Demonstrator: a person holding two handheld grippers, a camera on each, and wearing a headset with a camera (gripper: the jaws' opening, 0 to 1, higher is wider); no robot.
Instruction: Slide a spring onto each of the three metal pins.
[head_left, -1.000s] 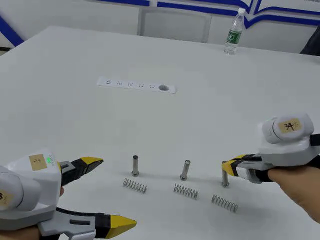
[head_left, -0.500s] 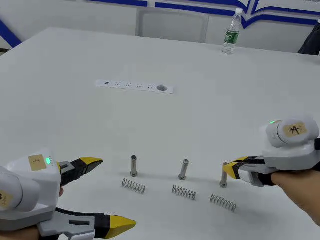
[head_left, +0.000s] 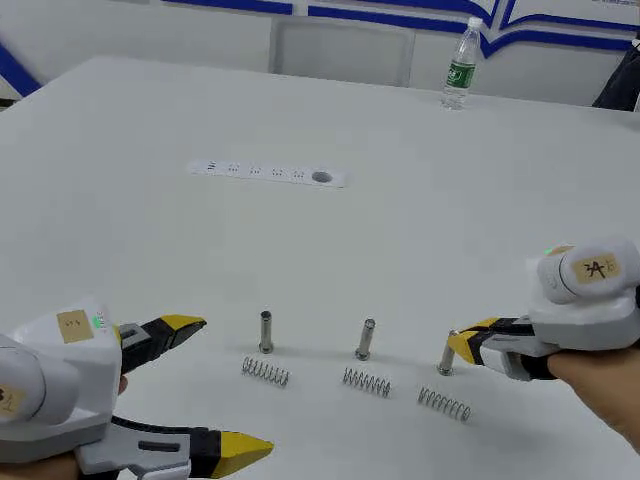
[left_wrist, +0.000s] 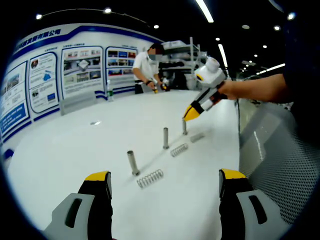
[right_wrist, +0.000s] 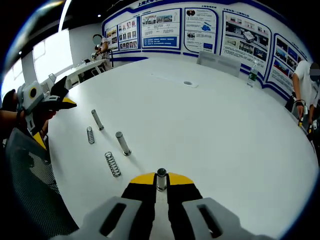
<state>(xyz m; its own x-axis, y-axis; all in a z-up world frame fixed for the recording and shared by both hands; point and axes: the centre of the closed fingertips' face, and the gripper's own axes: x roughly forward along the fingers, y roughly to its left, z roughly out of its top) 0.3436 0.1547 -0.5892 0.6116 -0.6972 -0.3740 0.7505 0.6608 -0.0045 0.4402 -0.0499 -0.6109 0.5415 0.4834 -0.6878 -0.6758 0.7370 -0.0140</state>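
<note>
One pin (right_wrist: 161, 174) tight between right gripper (right_wrist: 159, 183) tips, clearest from right gripper view.

Through the headset feed I saw a broad white tabletop (head_left: 400, 230) with a long white power strip (head_left: 268, 173) lying flat across its middle. At the far edge a clear water bottle (head_left: 459, 65) with a green label stood upright, well apart from the strip. A pale chair (head_left: 340, 48) showed its back just behind that edge. The wall beyond carried blue stripes, and in the left gripper view it held a row of display boards (left_wrist: 80, 65). A person (left_wrist: 145, 67) in a white shirt stood at the tabletop's far end. Ceiling lights (left_wrist: 206, 10) glowed overhead, and a grey mesh surface (left_wrist: 280, 165) sat beside the near edge.
</note>
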